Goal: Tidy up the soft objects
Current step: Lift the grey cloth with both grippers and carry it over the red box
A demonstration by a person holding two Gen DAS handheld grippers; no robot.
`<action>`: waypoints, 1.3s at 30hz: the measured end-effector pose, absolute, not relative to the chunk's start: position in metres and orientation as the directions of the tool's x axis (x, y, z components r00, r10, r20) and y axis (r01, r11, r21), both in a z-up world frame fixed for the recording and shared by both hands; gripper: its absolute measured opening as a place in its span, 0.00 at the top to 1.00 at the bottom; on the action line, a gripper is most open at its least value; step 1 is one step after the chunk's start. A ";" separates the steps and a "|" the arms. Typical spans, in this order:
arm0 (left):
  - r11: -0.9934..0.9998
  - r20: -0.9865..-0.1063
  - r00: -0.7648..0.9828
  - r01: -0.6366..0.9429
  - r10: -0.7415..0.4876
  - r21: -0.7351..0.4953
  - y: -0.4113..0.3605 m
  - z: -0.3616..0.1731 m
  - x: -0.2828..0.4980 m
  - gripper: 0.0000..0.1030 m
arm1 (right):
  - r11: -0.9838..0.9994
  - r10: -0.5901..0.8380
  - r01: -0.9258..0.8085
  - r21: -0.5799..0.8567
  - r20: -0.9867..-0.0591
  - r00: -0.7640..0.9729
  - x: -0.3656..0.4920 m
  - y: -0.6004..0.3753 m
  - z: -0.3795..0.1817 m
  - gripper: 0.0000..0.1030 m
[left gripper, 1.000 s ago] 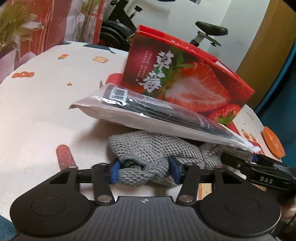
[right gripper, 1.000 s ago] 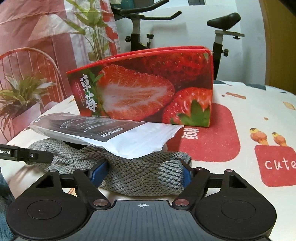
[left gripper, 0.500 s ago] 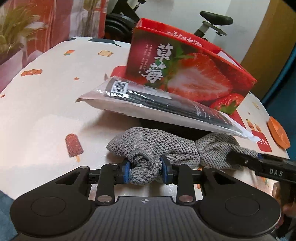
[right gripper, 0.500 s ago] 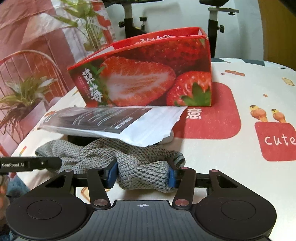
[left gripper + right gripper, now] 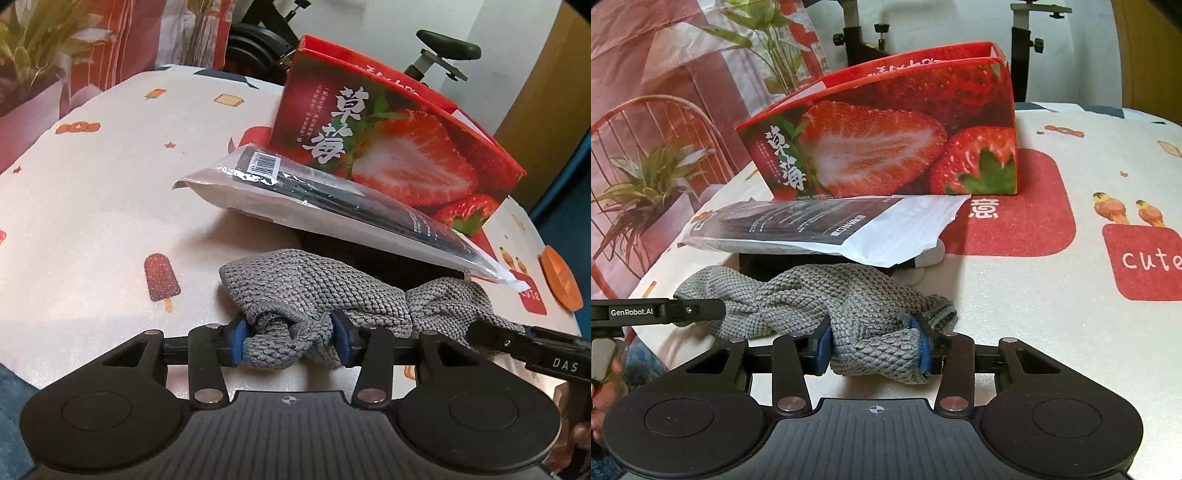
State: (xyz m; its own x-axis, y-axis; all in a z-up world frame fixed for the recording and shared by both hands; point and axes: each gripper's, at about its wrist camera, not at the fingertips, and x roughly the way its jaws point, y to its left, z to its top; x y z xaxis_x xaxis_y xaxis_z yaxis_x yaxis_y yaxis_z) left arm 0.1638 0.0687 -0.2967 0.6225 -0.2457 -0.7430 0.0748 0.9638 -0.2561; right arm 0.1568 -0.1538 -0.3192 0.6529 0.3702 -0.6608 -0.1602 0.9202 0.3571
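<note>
Two grippers clamped on one grey knitted cloth (image 5: 314, 284), at opposite ends. Left gripper (image 5: 290, 338) at lower centre of the left wrist view, blue pads (image 5: 236, 341) pressed into a bunched fold of the knit; jaws lately widened a little, the fold between them and gripped. Right gripper (image 5: 873, 345) at lower centre of the right wrist view, pads (image 5: 823, 345) squeezing a rolled end of the same cloth (image 5: 820, 295); jaws lately narrowed onto it. Each gripper also seen from the other's camera: right one (image 5: 517, 341) entering from the lower right edge of the left view, left one (image 5: 701, 310) entering from the left edge of the right view, fingertip buried in the knit.

Cloth draped across the middle of both frames, lying on a printed tablecloth (image 5: 92, 221) with ice-lolly, bird and "cute" motifs. Just behind it, partly over its far edge, a flat plastic-wrapped packet (image 5: 332, 199) with a barcode, propped on something dark beneath; what that dark thing is, cannot tell. Behind the packet, in the upper centre, an open red strawberry box (image 5: 886, 147), standing upright on the table. Orange disc (image 5: 561, 280) at the right edge of the left view. Exercise bike (image 5: 443, 51) and potted plants (image 5: 646, 184) along the upper background.
</note>
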 end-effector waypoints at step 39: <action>0.929 -0.459 0.812 0.271 -0.361 -0.251 0.058 -0.189 0.170 0.73 | 0.940 0.336 -0.268 0.209 -0.457 0.824 0.154 -0.143 -0.201 0.77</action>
State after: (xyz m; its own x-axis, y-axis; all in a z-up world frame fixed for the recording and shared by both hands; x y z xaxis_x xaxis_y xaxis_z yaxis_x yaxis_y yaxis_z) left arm 0.1698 0.0582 -0.1892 0.8119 -0.3605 -0.4591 0.2709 0.9294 -0.2507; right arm 0.1542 -0.1435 -0.2011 0.8236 0.3363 -0.4566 -0.2682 0.9404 0.2090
